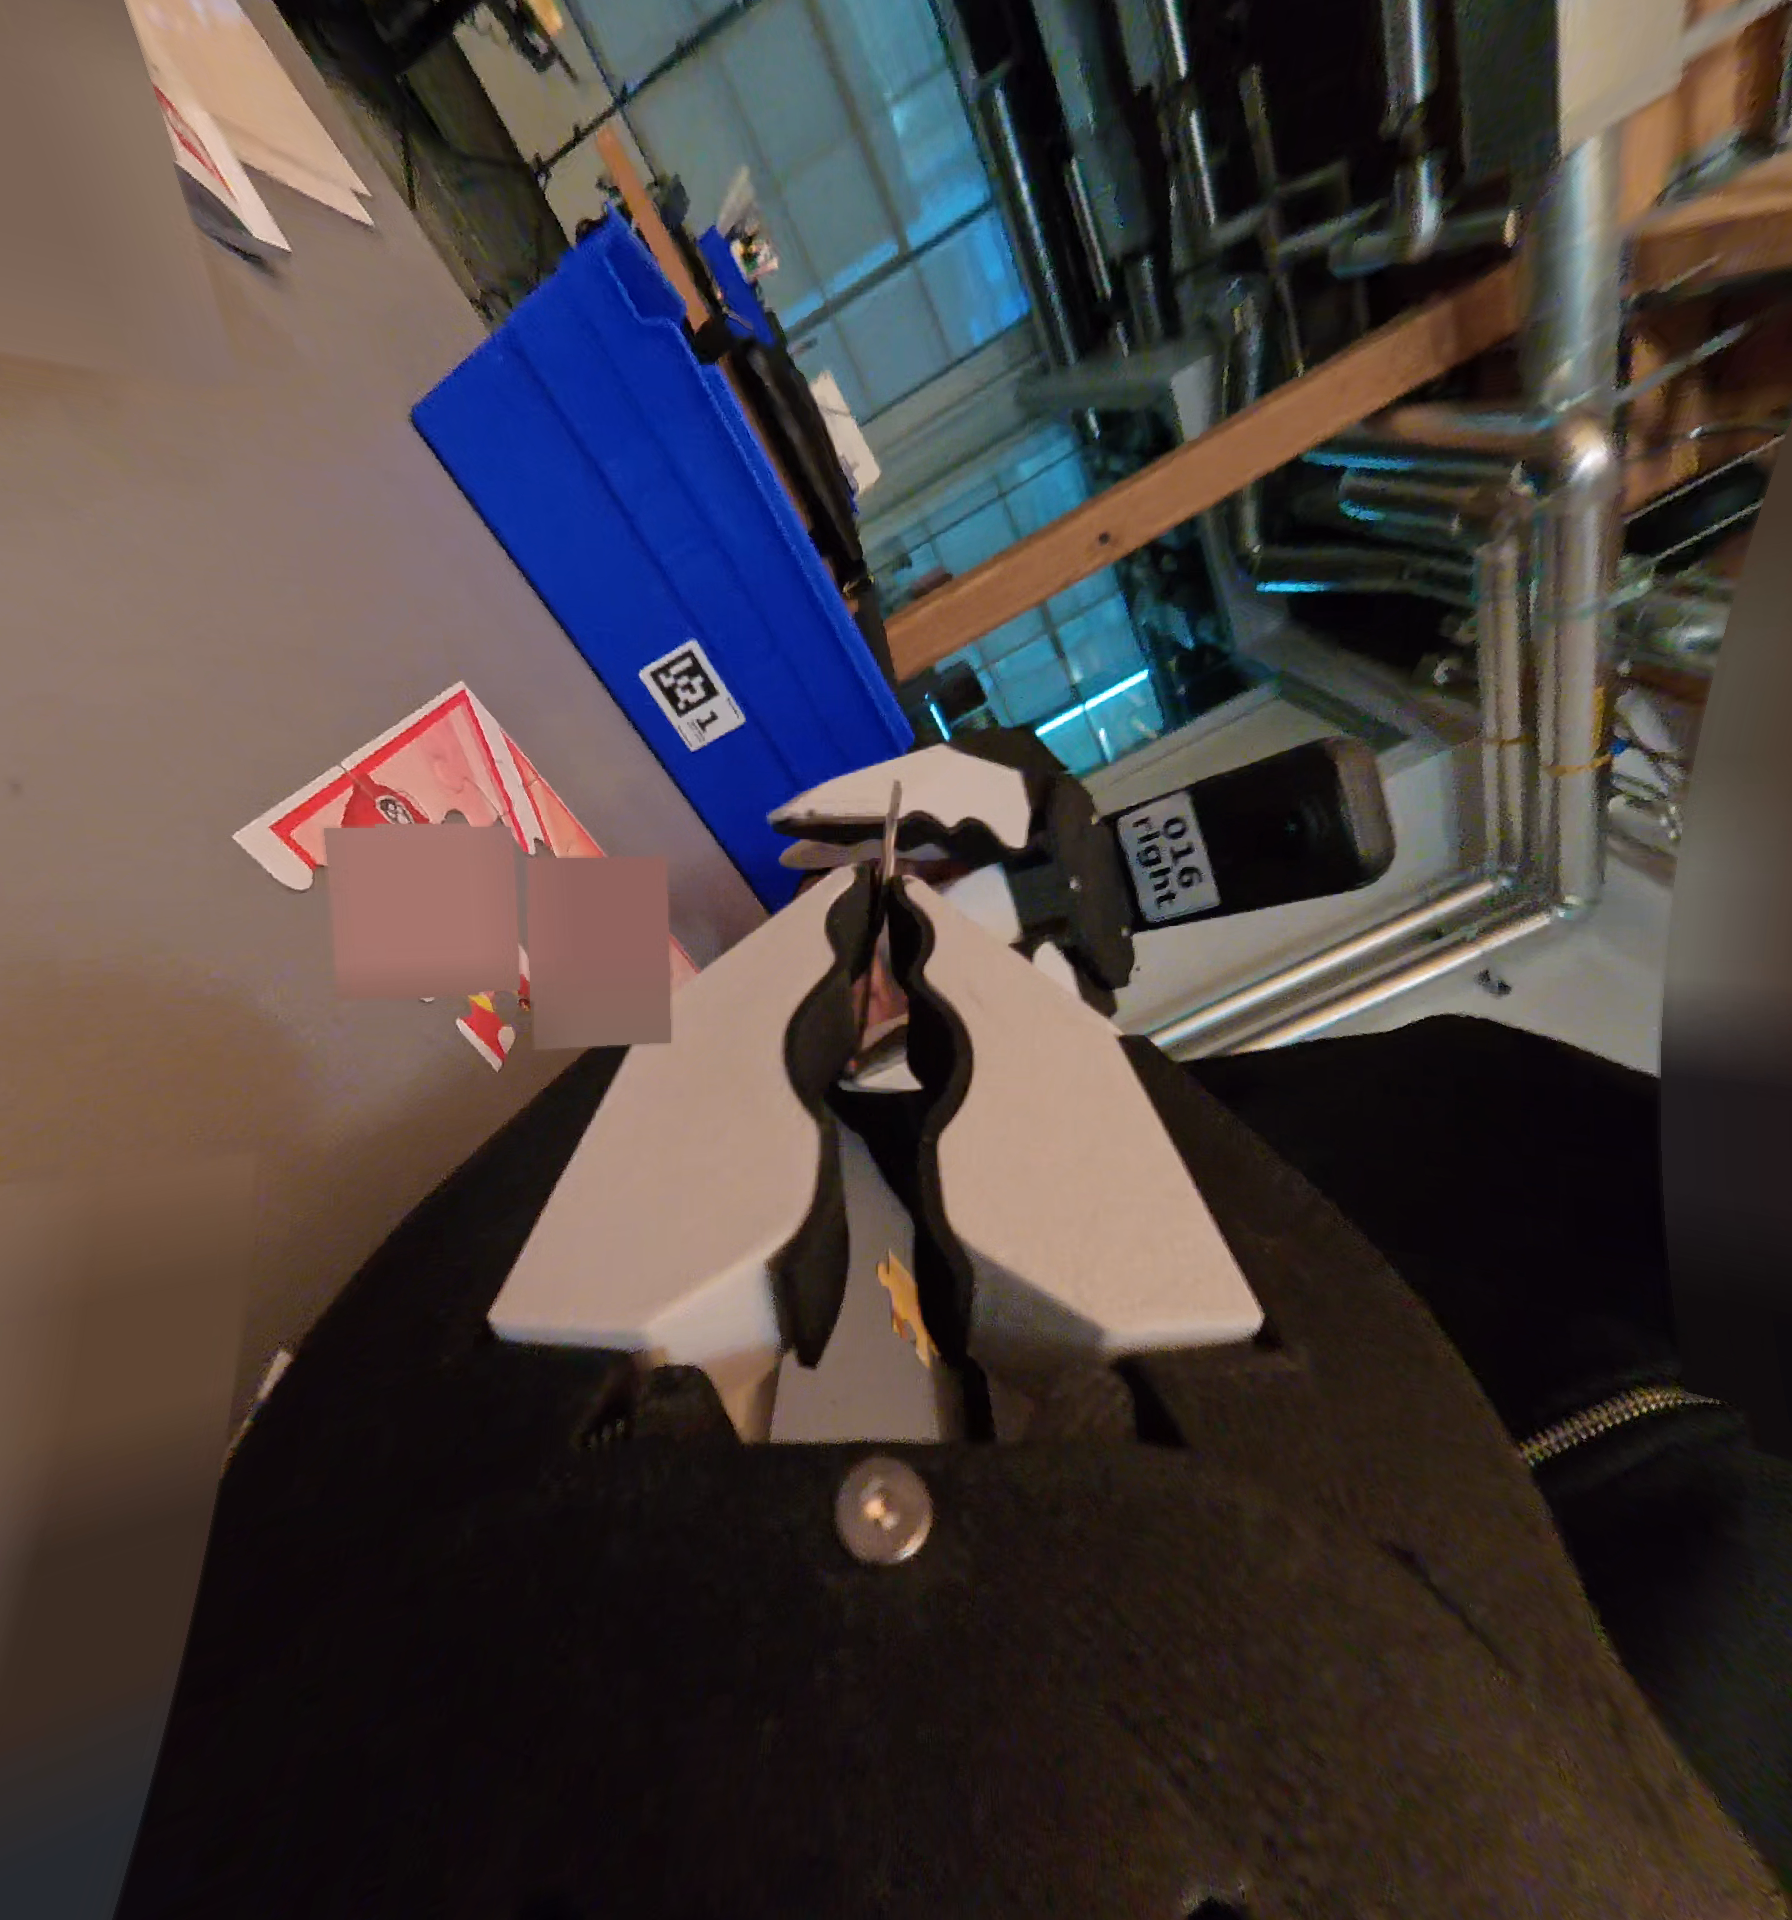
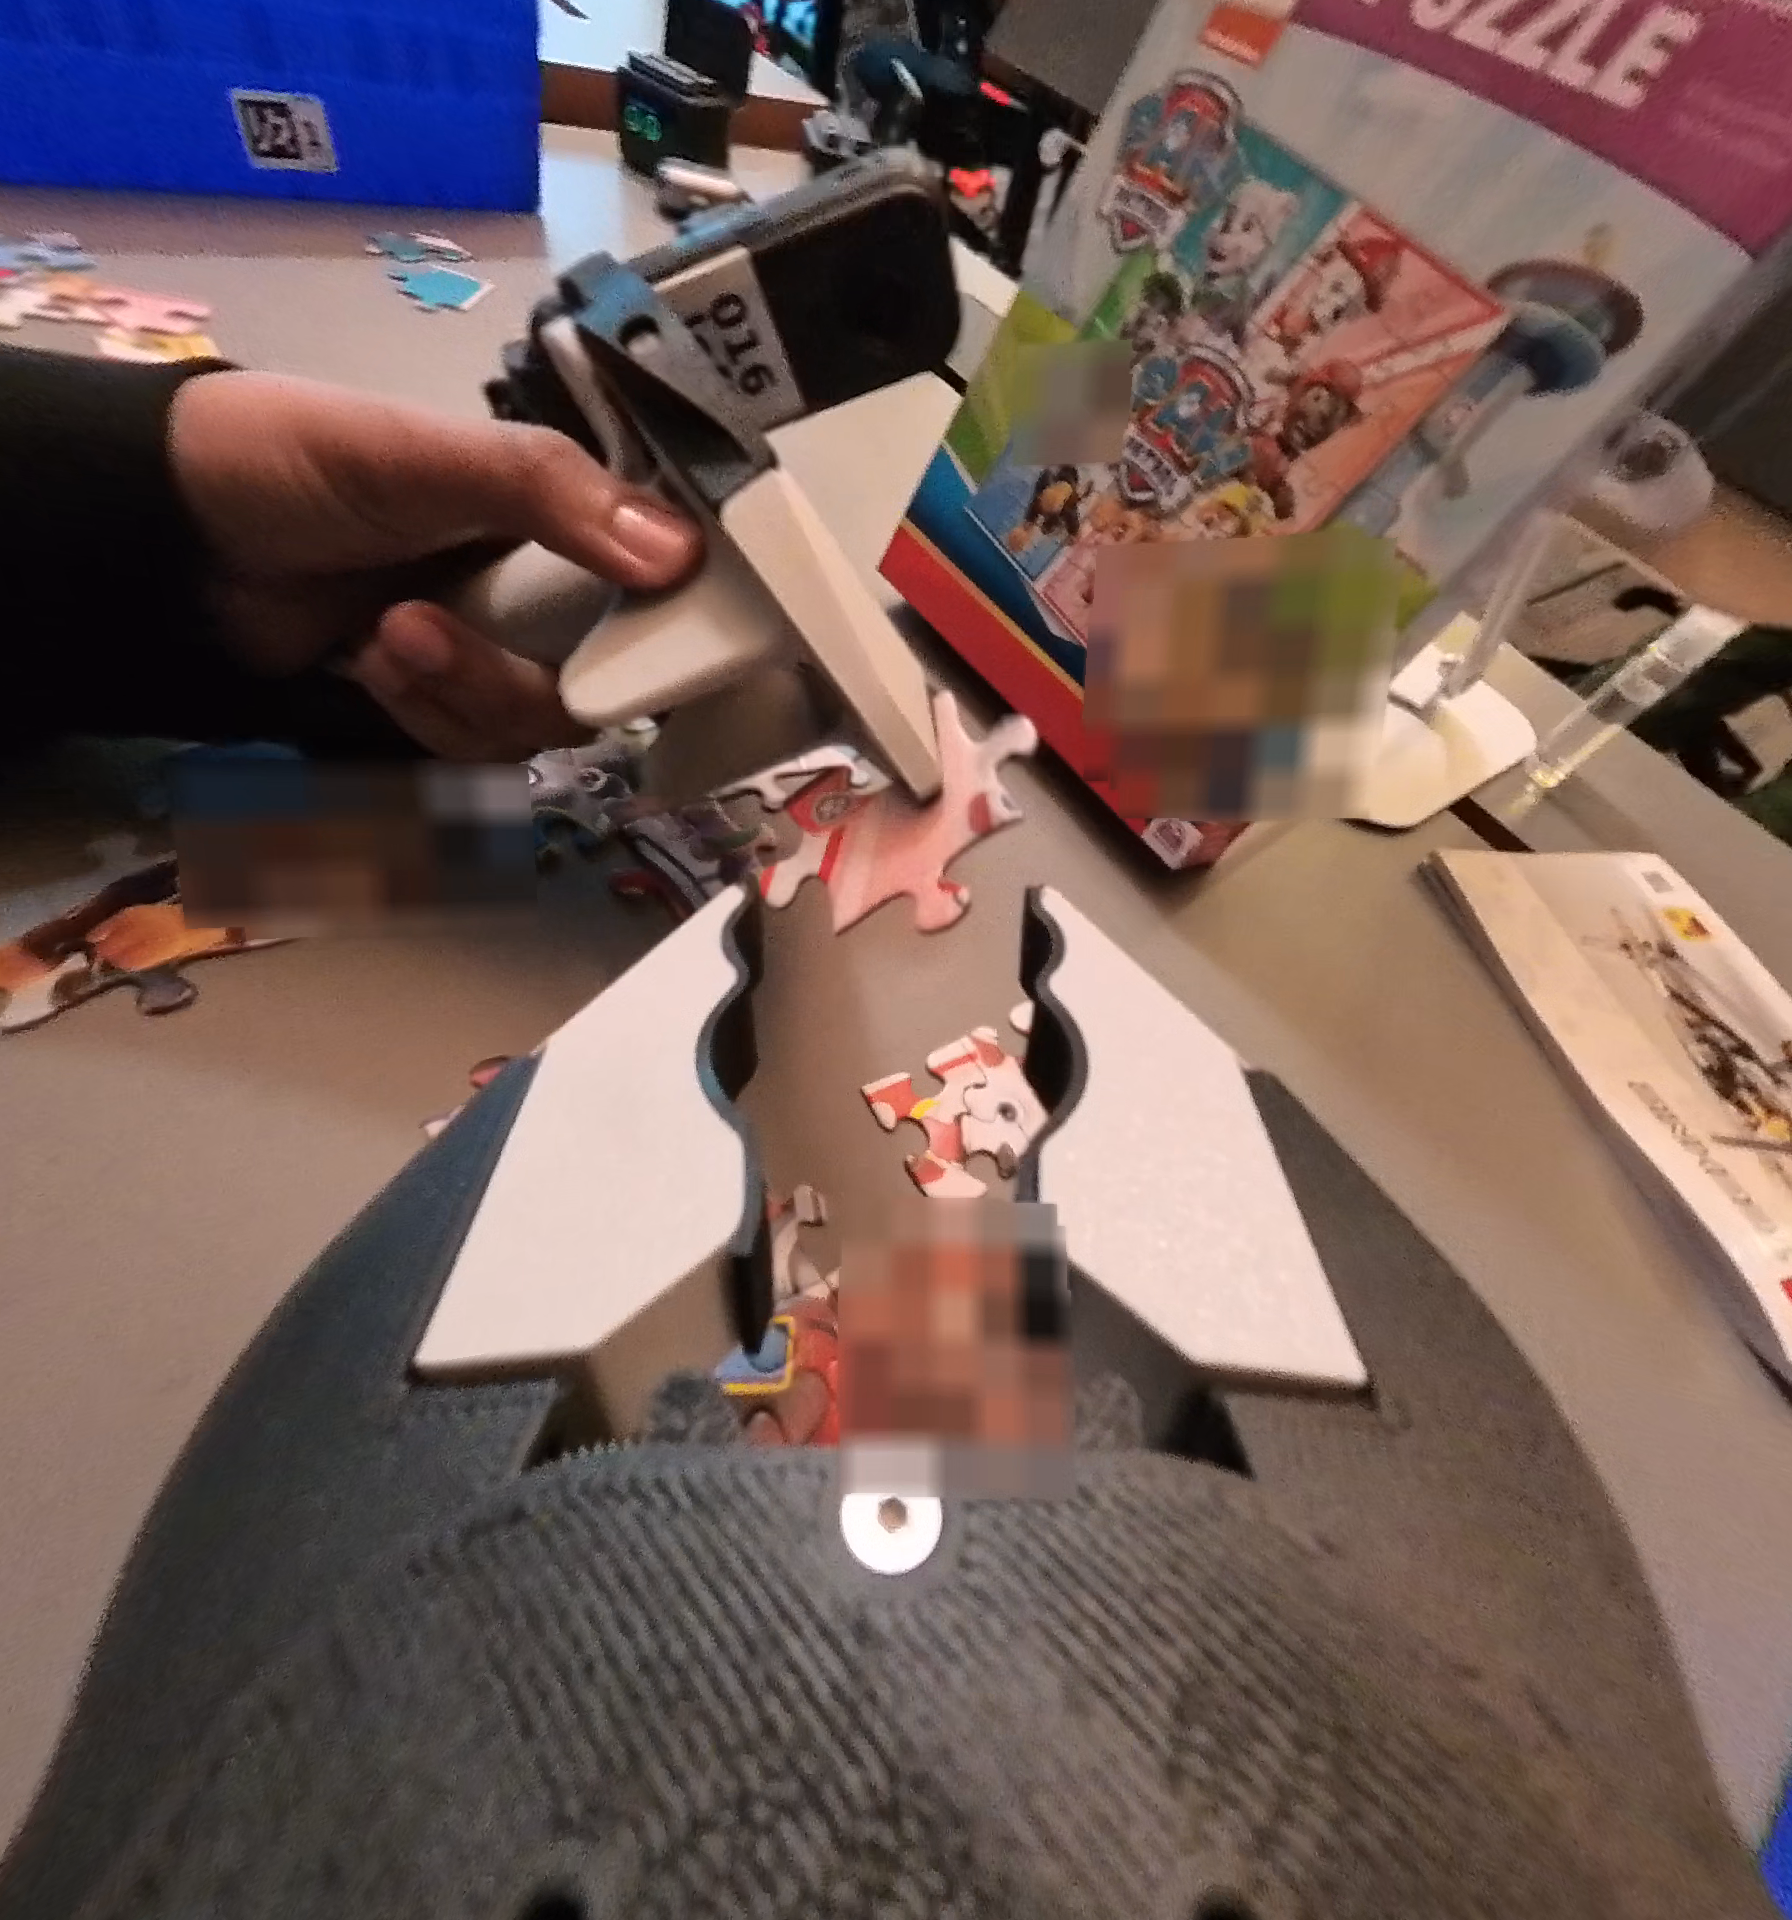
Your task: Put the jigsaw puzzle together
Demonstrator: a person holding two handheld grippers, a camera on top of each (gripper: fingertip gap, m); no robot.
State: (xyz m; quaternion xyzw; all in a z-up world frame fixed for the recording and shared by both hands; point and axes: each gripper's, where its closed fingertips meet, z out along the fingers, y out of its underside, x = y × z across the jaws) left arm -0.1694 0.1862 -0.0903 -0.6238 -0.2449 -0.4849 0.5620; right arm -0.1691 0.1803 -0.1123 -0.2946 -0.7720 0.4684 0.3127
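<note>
My left gripper (image 1: 884,896) is shut on a pink and red puzzle piece (image 1: 890,831), which I see edge-on, sticking out past the fingertips. In the right wrist view the left gripper (image 2: 918,779), held by a hand (image 2: 372,540), pinches the top edge of that piece (image 2: 923,831) and holds it just above the grey table (image 2: 248,1195). My right gripper (image 2: 892,914) is open and empty, its fingertips just short of the held piece. It also shows in the left wrist view (image 1: 840,831), right in front of the left fingertips. A joined red and white piece cluster (image 2: 965,1112) lies between the right fingers.
A partly assembled red-bordered puzzle section (image 1: 424,779) lies on the table beside a blue bin (image 1: 653,540). The puzzle box (image 2: 1235,364) stands at the back right, with a booklet (image 2: 1650,1091) to the right. Loose brown pieces (image 2: 71,956) lie at the left. The grippers are tip to tip, or close to it.
</note>
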